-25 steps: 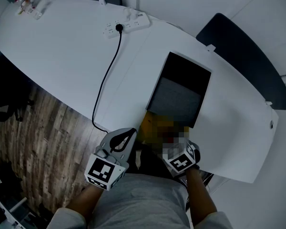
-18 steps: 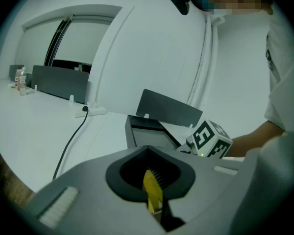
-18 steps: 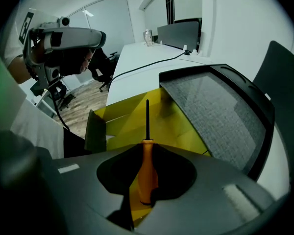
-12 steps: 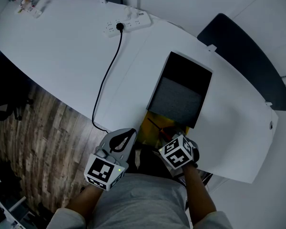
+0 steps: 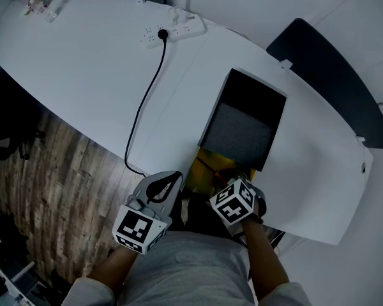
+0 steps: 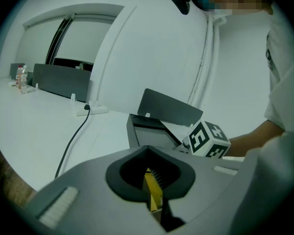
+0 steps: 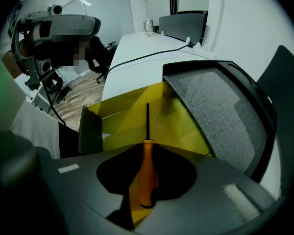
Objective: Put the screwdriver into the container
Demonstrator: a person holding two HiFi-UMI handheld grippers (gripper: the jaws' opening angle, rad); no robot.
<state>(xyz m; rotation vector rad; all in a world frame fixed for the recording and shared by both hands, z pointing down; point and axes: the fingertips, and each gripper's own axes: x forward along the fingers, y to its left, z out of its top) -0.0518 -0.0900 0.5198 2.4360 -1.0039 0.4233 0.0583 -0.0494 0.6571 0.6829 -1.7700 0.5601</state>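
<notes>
My right gripper is closed on the orange handle of the screwdriver. The handle sits between the jaws and the dark shaft sticks out beyond them, pointing steeply down. My left gripper is just beside it, at the near edge of the tabletop. Its jaws are almost together on a thin yellow strip, which I take for the near wall of the yellow container.

The tip of the shaft hangs over the open mouth of this container and, as far as I can see, does not touch the bottom yet. So I judge that the step in hand is the placing: the tool is carried and aimed, but not released.

The next move asks me to bring the screwdriver lower, until it is well inside the yellow walls. Then I should open the right jaws so that it stays there, and lift the gripper straight out. The left gripper should hold the container steady meanwhile.

Just behind the container stands a dark box with a grey lining, which I should not hit. Farther away a black cable runs to a white power strip.
</notes>
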